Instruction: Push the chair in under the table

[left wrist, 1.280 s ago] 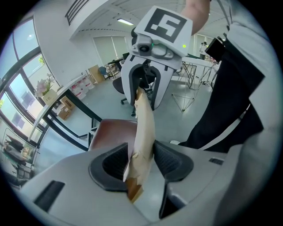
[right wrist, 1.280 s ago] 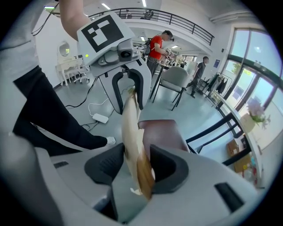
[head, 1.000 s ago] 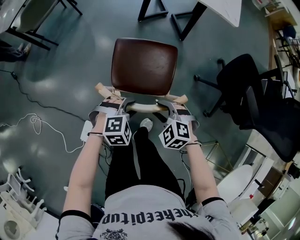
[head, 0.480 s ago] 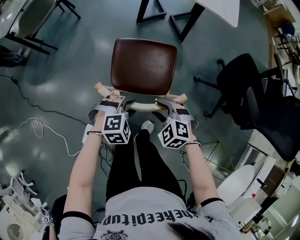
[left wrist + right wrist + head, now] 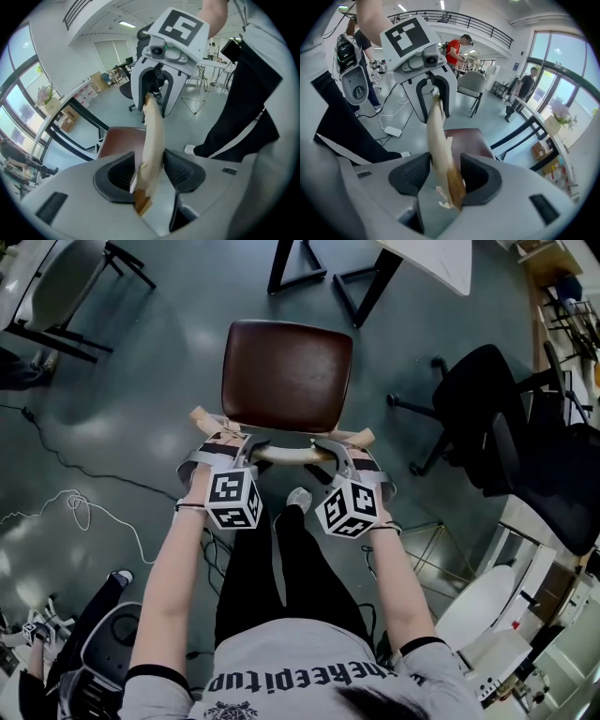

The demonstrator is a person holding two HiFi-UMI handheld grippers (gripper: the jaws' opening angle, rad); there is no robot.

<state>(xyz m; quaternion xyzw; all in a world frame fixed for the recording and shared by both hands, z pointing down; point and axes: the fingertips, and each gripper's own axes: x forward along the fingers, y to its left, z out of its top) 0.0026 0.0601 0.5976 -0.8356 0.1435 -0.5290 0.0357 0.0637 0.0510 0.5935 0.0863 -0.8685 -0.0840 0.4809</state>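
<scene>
The chair has a brown seat (image 5: 286, 376) and a pale wooden backrest (image 5: 286, 454), and it stands on the floor just short of the white table (image 5: 441, 259) with black legs (image 5: 361, 292). My left gripper (image 5: 234, 442) is shut on the left part of the backrest. My right gripper (image 5: 339, 444) is shut on the right part. In the left gripper view the wooden backrest (image 5: 153, 136) runs up between the dark pads of my left gripper (image 5: 149, 168). In the right gripper view the backrest (image 5: 437, 136) sits the same way in my right gripper (image 5: 446, 173).
A black office chair (image 5: 506, 427) stands to the right. A white cable (image 5: 75, 512) lies on the floor at the left. Another black frame (image 5: 66, 296) is at the top left. The person's shoe (image 5: 298, 498) is just behind the chair. People (image 5: 457, 47) stand further off.
The floor and cable have slid down the head view and the table legs show more: the chair and both grippers moved toward the table. A dark wheeled base entered at the lower left.
</scene>
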